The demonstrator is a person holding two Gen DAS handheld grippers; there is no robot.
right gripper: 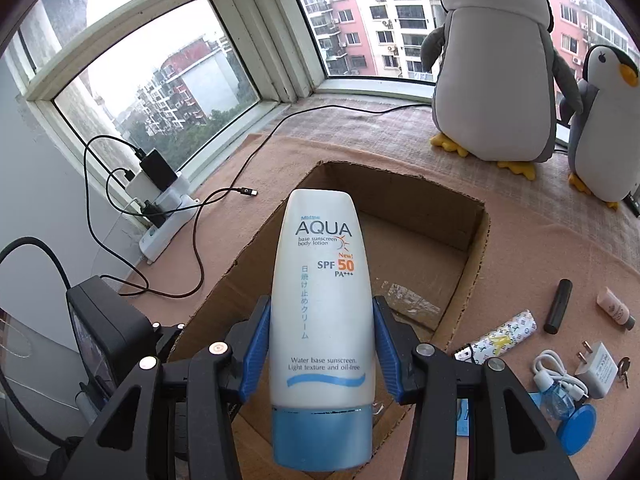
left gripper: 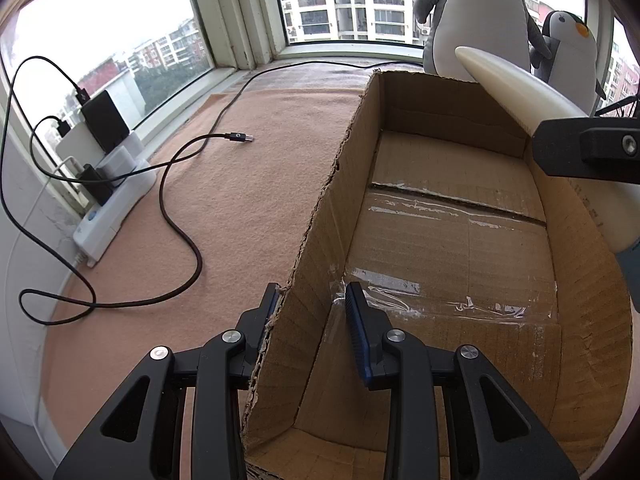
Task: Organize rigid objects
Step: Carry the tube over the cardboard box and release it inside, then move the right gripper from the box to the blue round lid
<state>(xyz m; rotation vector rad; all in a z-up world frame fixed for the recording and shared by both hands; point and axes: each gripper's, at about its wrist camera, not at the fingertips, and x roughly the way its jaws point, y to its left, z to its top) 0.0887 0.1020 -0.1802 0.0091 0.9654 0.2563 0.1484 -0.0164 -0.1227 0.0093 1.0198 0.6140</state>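
While the left gripper (left gripper: 312, 308) pinches the cardboard box (left gripper: 460, 216) wall, the right gripper (right gripper: 320, 344) clamps a smooth, likely slippery sunscreen tube (right gripper: 320, 312) low, near its cap.

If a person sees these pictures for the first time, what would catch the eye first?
The white sunscreen tube with a blue cap, gripped by the right gripper above the open brown cardboard box. Next, the left gripper clamps the box's wall, and two grey-and-white plush penguins stand by the window.

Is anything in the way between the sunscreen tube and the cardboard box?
Nothing visible. The sunscreen tube is held over the open cardboard box, whose floor looks bare. The left gripper only clamps its side wall.
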